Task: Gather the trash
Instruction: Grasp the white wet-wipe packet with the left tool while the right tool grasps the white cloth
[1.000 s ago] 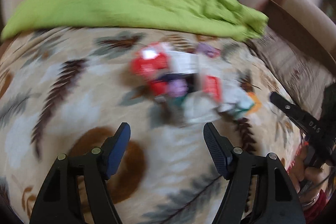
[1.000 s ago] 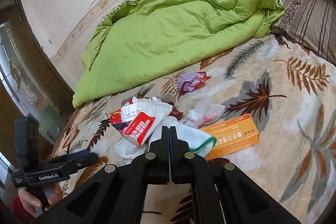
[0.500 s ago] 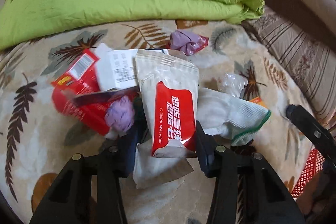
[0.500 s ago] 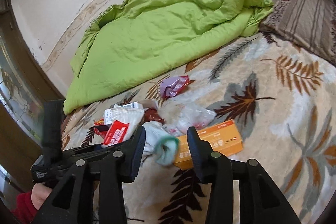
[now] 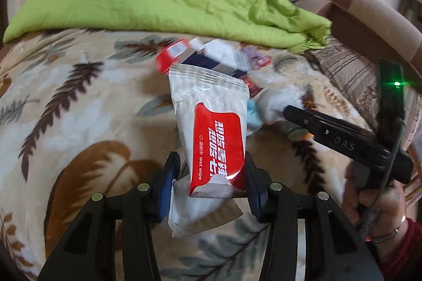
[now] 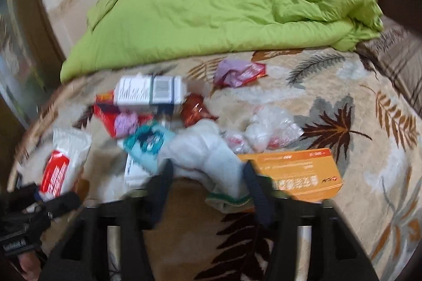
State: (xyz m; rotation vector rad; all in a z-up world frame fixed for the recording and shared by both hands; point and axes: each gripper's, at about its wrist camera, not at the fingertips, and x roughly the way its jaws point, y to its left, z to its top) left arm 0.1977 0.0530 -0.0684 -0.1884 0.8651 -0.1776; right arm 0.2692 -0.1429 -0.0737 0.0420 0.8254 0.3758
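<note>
Leaf-print bed (image 5: 79,109) with green quilt at top of frame: left gripper (image 5: 209,183) pinches the wet wipe pack (image 5: 211,128) by its lower end, long axis pointing up-frame, while right gripper (image 6: 208,180) straddles the white glove (image 6: 208,154), jaws spread, beside the orange box (image 6: 295,173).

A glossy white-and-red plastic wet-wipe packet (image 5: 211,138), creased and catching the light, sat between the matt black plastic fingers (image 5: 168,183) of the left gripper (image 5: 209,184), whose pivots showed small bright metal bolts (image 5: 143,186). Beneath lay a plush beige fleece blanket printed with brown leaves (image 5: 66,122), soft and napped, and behind it a matt, wrinkled lime-green cotton-like quilt (image 6: 211,12). Among the litter were a smooth orange cardboard box (image 6: 295,170), a crinkled clear plastic bag (image 6: 266,130), a shiny red foil wrapper (image 6: 195,109) and a knitted white cloth glove with a green cuff (image 6: 208,157).
</note>
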